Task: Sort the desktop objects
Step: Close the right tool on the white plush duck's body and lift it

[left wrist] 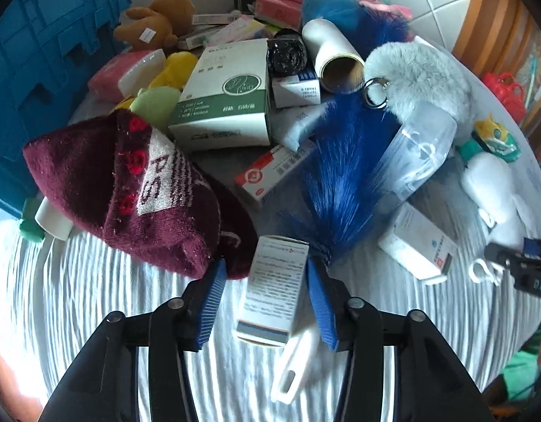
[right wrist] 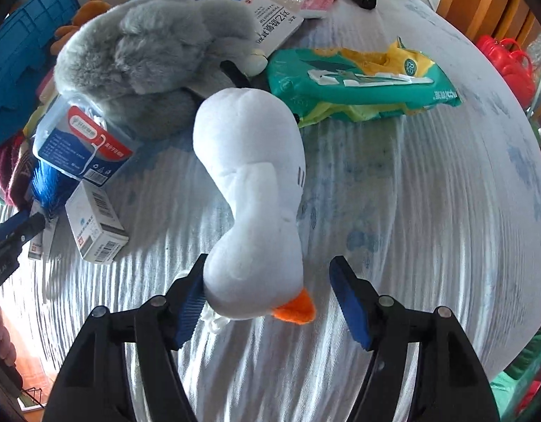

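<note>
My left gripper (left wrist: pixel 266 295) is open around a small white medicine box (left wrist: pixel 272 290) that lies on the striped cloth, resting against the right pad, clear of the left one. A blue duster (left wrist: pixel 337 183) with a white handle (left wrist: pixel 295 365) lies beside the box. My right gripper (right wrist: pixel 270 302) is open around the head of a white plush duck (right wrist: pixel 252 204) with an orange beak (right wrist: pixel 296 307). The duck's head touches the left pad; the right pad is clear of it.
A blue crate (left wrist: pixel 42 70) stands at the far left. A maroon knitted hat (left wrist: pixel 129 190), a green-and-white box (left wrist: pixel 228 95), a paper roll (left wrist: pixel 332 56) and a grey plush (right wrist: pixel 147 59) crowd the middle. A green wipes pack (right wrist: pixel 361 81) lies behind the duck.
</note>
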